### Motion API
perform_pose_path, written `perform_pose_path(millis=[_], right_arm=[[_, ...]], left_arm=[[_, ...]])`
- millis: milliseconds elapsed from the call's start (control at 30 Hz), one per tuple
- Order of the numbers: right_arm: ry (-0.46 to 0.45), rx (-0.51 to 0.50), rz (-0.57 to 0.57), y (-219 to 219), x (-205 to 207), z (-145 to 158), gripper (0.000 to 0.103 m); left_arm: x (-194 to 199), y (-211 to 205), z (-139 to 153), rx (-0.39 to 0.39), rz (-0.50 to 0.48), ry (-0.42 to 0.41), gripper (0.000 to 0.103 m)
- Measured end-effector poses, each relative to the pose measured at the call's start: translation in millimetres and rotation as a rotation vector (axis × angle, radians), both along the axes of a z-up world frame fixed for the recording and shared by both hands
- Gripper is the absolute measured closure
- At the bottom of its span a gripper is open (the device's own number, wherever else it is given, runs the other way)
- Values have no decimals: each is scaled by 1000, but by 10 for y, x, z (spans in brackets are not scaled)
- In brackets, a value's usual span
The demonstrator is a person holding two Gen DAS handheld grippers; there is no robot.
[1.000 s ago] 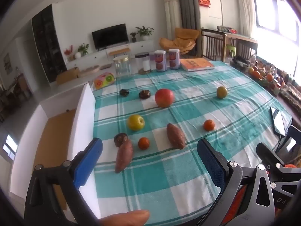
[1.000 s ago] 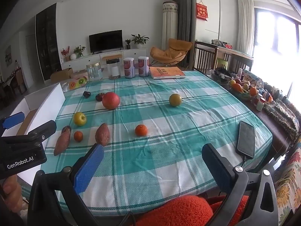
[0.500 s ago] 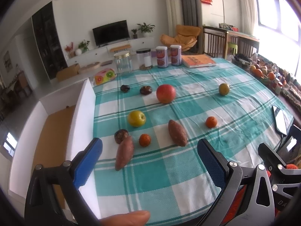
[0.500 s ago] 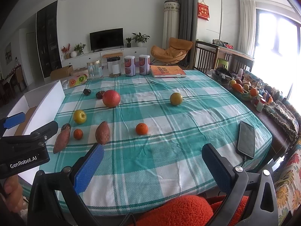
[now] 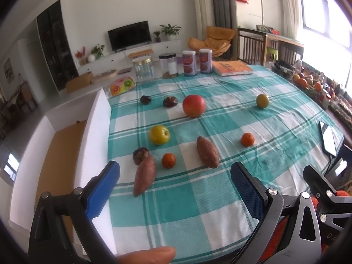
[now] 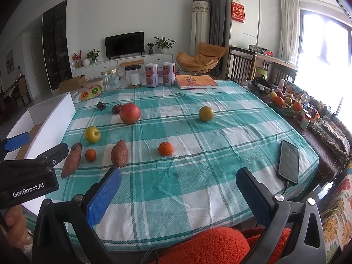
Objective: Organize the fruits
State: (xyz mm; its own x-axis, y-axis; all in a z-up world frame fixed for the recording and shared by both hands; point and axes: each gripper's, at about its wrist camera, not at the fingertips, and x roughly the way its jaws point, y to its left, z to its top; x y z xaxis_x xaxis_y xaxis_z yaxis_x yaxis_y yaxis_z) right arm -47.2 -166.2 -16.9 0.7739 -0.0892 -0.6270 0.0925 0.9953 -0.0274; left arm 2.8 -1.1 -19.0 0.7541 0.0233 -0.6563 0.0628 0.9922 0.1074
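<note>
Both grippers hover over the bench's near edge, fingers wide, holding nothing.
Fruits (image 5: 193, 108) lie scattered on the bench (image 6: 198, 176); a white box (image 5: 96, 132) stands at its left.

On the table (image 5: 198, 209), a box (image 5: 96, 132) stands along the left edge. Two sweet potatoes (image 5: 144, 178) (image 5: 207, 151) lie nearest, a tangerine (image 5: 168, 160) between them. Behind sit two apples (image 5: 159, 134) (image 5: 193, 109). Jars (image 5: 144, 70) and cans (image 5: 189, 63) line the far edge; a phone (image 5: 327, 138) lies far right.
</note>
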Motion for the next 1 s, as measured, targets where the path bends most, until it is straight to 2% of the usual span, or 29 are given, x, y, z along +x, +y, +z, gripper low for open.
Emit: perform_pose_path(millis=[567,1000], right_arm=[[21,-4,5,-7,27,-65,0],[7,-50,5,20,15,-51,0]], left_arm=[[8,5,-70,-9,-3,28,2],[-18,-29,-115,-11,-8,36,2]])
